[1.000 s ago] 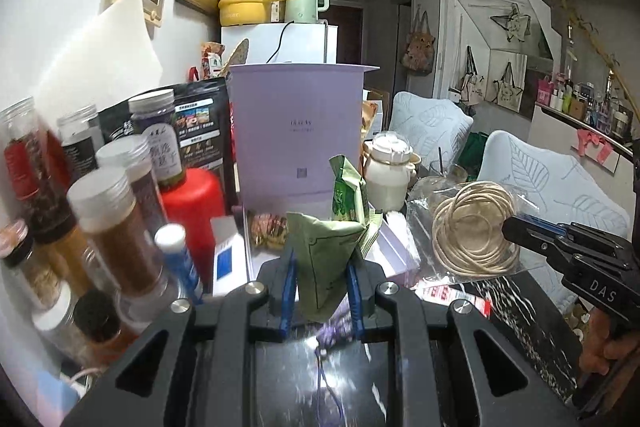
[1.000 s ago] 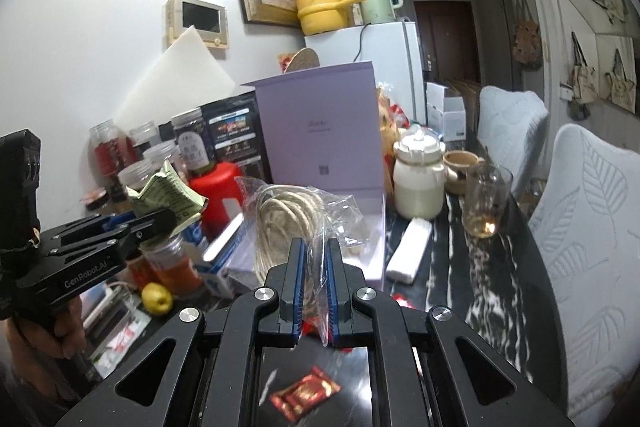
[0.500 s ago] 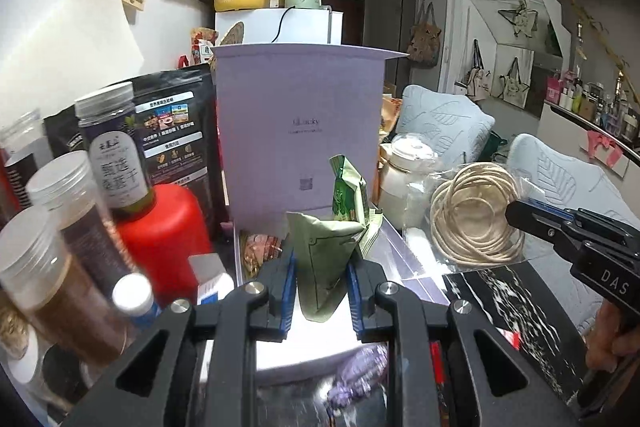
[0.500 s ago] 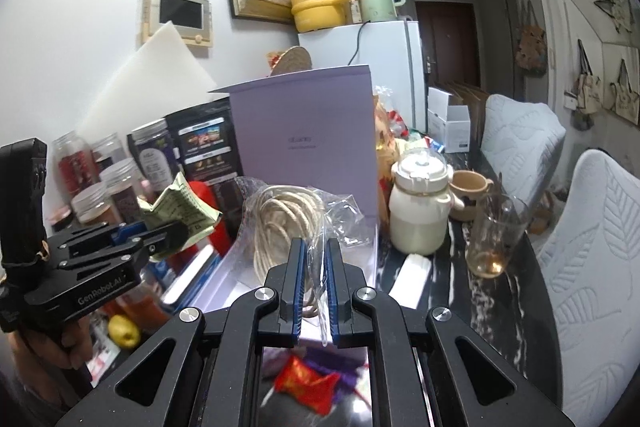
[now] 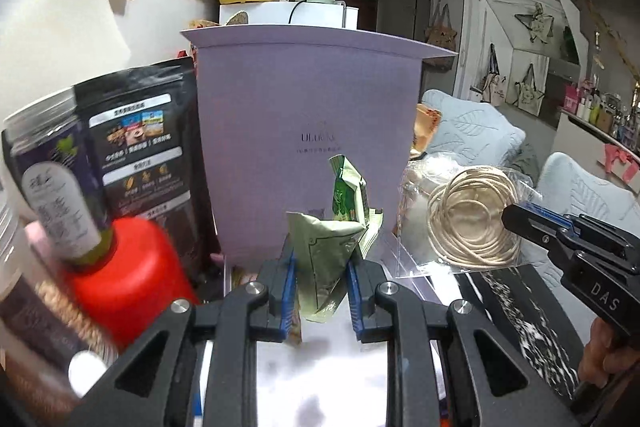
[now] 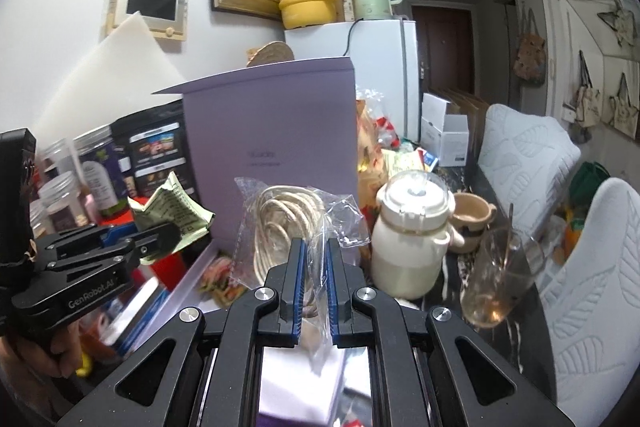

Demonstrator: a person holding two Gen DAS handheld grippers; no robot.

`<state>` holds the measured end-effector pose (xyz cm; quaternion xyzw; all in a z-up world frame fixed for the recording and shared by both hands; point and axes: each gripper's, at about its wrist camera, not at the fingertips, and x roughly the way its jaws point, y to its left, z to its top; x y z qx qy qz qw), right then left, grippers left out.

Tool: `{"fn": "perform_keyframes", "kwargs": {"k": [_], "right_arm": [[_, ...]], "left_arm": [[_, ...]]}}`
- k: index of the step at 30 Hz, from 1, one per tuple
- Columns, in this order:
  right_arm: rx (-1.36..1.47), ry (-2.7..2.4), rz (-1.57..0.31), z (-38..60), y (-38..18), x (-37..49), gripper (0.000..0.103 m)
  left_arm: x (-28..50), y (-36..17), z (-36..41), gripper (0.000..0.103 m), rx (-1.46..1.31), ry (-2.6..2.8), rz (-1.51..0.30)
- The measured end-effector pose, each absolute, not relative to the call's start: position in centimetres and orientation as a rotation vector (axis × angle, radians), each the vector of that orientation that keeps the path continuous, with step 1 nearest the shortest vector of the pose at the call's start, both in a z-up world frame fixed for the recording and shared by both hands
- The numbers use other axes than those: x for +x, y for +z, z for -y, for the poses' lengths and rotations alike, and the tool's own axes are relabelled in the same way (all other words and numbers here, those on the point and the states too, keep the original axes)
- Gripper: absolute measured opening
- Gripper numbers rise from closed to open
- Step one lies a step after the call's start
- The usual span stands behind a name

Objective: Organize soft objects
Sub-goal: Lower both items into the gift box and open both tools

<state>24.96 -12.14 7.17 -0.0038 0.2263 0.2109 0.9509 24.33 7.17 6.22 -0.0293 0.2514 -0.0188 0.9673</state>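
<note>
1. Left gripper (image 5: 322, 291) clamped on a crumpled green packet (image 5: 324, 259), low centre of the left wrist view; packet standing roughly upright between the blue pads, top leaning toward the upper right.
2. Right gripper (image 6: 312, 291) pinched shut on the edge of a clear bag of coiled cord (image 6: 280, 227), low centre of the right wrist view; coil hanging left of the pinch, long side near upright.
3. Straight beyond both loads: a lilac box (image 5: 332, 367) with its white floor showing between the left gripper's arms and its raised lid (image 5: 304, 131) filling mid frame.
4. Judged nearer: left gripper, packet apparently already over the box floor; bag off to the right of frame, near the box's right edge.
5. Crowding the left: red canister (image 5: 128, 275), dark pouch (image 5: 140, 139), jars. To the right on the bench (image 6: 532, 311): cream pot (image 6: 412, 251) and glass (image 6: 500, 279).
6. Likely next: lower and release into the box, lid as backstop.
</note>
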Motion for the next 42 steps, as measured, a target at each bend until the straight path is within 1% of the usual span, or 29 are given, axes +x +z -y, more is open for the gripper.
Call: {"fn": "perform_keyframes", "kwargs": {"k": [11,18,23,29,42], "right_arm": [[-0.002,0.464,-0.493,10.8,6.5,29.7,0.010],[0.011,0.488,-0.579,10.3,4.2,32.0,0.010],[0.011,0.499,-0.647,10.3,2.5,32.9,0.010],[0.018,0.521,-0.726,9.8,0.3,33.8,0.010],[-0.072,0.514,-0.789,7.4,-1.9,34.0,0.010]], "left_arm": [[28.5,4.3,-7.7,0.022,-0.047,0.005,-0.566],[30.4,1.8,-7.7,0.022,-0.051,0.024,-0.656],[31.3,0.2,-8.0,0.022,-0.091,0.037,-0.722],[32.1,-1.4,-7.6,0.022,-0.070,0.058,-0.774],[33.1,-3.3,-7.0,0.022,-0.069,0.066,-0.862]]}}
